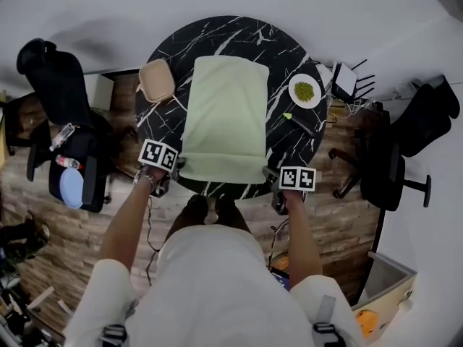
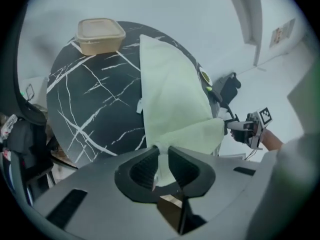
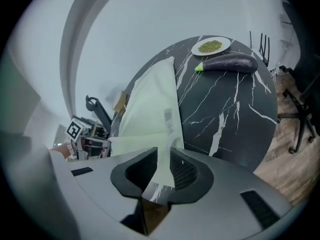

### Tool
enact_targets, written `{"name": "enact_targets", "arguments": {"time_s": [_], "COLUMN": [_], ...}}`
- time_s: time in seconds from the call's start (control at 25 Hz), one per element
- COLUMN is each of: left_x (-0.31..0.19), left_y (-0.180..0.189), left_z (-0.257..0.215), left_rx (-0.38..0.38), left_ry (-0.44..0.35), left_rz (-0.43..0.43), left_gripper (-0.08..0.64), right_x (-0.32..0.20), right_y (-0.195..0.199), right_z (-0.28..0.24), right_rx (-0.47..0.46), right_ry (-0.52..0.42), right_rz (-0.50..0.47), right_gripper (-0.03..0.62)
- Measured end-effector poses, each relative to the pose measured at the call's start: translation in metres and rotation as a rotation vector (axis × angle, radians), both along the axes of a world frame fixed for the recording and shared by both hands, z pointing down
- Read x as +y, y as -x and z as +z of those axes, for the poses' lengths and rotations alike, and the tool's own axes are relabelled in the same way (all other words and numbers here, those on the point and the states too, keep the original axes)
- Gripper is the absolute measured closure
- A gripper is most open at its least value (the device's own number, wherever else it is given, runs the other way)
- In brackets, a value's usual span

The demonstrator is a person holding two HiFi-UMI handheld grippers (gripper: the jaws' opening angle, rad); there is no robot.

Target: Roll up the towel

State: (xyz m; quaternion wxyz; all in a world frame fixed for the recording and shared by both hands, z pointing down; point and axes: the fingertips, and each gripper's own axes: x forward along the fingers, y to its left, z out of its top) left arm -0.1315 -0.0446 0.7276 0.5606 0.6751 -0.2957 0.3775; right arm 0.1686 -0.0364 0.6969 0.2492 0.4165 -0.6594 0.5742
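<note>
**Towel pinched at both near corners, roll barely begun**

Nearest the person, the left gripper (image 2: 162, 152) has its 2 jaws drawn close together on the towel's near left corner, and the cloth fills the narrow gap between them. The right gripper (image 3: 163, 154) does the same at the near right corner, with a strip of fabric running up between its jaws. Both tools sit at the near rim of the table (image 1: 289, 144), one at each end of the towel's short edge.

Between the 2 grippers, the near edge of the towel (image 1: 224, 107) looks turned over once, forming a low band across its width. Beyond that band the pale green cloth lies flat on the black marbled top, stretching away towards the far rim.

As a judgement, the roll is at its very start. At most 1 turn is made, and nearly the whole length is left to wind up. Both ends would have to advance evenly, or the roll may come out skewed.

Further out, a beige lidded container (image 1: 156, 80) stands left of the towel's far end, just beside it but apart. On the right are an eggplant (image 3: 230, 63) and, beyond it, a plate (image 1: 304, 91) of green food, both clear of the cloth.
</note>
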Motion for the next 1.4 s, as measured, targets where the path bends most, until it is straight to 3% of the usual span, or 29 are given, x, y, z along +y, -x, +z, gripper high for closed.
{"name": "enact_targets", "arguments": {"time_s": [0.12,0.24,0.36,0.44,0.6,0.72,0.92,1.04,1.16,1.4], "left_x": [-0.018,-0.025,-0.01,0.017,0.063,0.066,0.061,0.058,0.059,0.064], "left_y": [0.004,0.013,0.019,0.02,0.019,0.014,0.007,0.004,0.003,0.004], "left_z": [0.002,-0.005,-0.015,-0.013,0.003,0.012,0.021,0.022,0.022,0.013], "left_rx": [0.004,0.019,0.073,0.084,0.001,-0.056,-0.104,-0.132,-0.138,-0.129], "left_ry": [-0.039,-0.133,-0.212,-0.215,-0.24,-0.283,-0.309,-0.33,-0.334,-0.347], "left_rz": [-0.114,-0.211,-0.245,-0.179,0.037,0.139,0.185,0.209,0.211,0.19], "left_gripper": [0.421,0.387,0.393,0.394,0.424,0.425,0.43,0.491,0.529,0.541], "right_x": [-0.018,-0.024,-0.001,0.024,0.057,0.062,0.06,0.056,0.054,0.061], "right_y": [-0.007,-0.019,-0.017,-0.017,-0.016,-0.008,0.002,0.006,0.006,0.004], "right_z": [0.005,0.0,0.001,0.009,0.026,0.032,0.04,0.045,0.046,0.035], "right_rx": [0.08,0.217,0.257,0.286,0.379,0.428,0.425,0.436,0.448,0.417], "right_ry": [-0.048,-0.186,-0.269,-0.279,-0.295,-0.315,-0.314,-0.332,-0.339,-0.332], "right_rz": [0.023,-0.01,-0.112,-0.212,-0.438,-0.575,-0.64,-0.672,-0.667,-0.597], "right_gripper": [0.466,0.481,0.508,0.508,0.508,0.508,0.499,0.521,0.566,0.576]}}
